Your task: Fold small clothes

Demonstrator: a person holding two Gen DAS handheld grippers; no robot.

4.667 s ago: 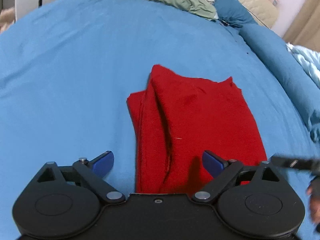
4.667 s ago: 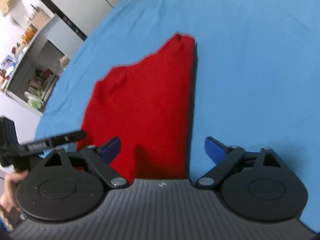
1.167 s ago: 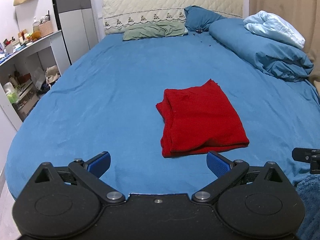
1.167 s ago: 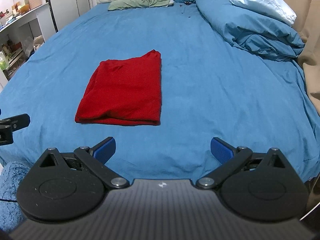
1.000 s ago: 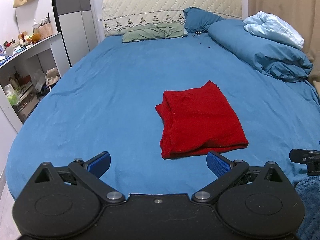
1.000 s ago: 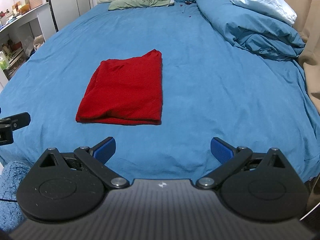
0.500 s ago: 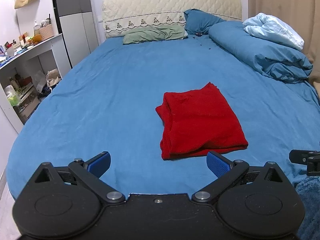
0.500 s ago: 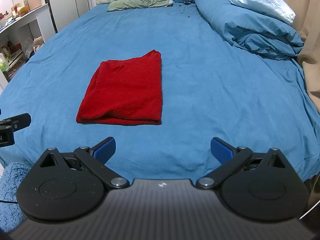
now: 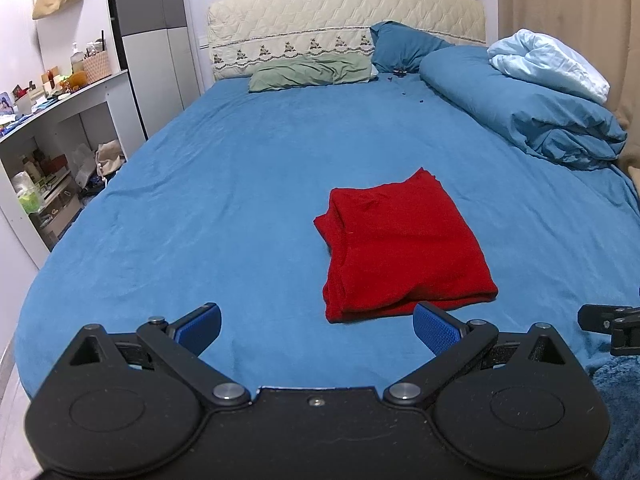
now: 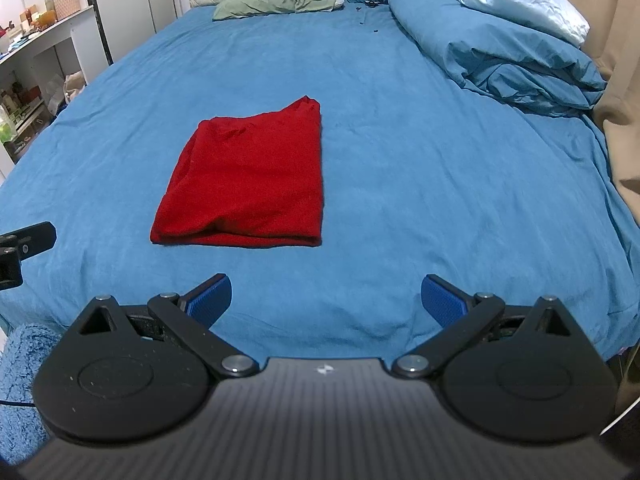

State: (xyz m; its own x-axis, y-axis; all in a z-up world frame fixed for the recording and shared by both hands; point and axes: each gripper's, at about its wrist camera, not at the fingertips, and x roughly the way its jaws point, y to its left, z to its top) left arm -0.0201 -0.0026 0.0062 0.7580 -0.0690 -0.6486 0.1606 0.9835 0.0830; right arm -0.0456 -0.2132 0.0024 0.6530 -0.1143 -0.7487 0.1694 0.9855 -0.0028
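A red garment (image 9: 402, 242) lies folded into a rough rectangle on the blue bed sheet (image 9: 224, 184); it also shows in the right wrist view (image 10: 250, 182). My left gripper (image 9: 316, 326) is open and empty, held back near the foot of the bed, short of the garment's near edge. My right gripper (image 10: 326, 298) is open and empty, also pulled back from the garment, which lies ahead and to its left. Each gripper's tip shows at the edge of the other's view.
A blue duvet (image 9: 532, 120) with a light blue blanket (image 9: 548, 64) is piled at the right. A green pillow (image 9: 308, 72) and a blue pillow (image 9: 404, 46) lie at the headboard. A white shelf unit (image 9: 60, 128) stands left of the bed.
Since 4.7 s ago both grippers have drawn back from the garment's near edge to the foot of the bed. Over the last second almost nothing has moved.
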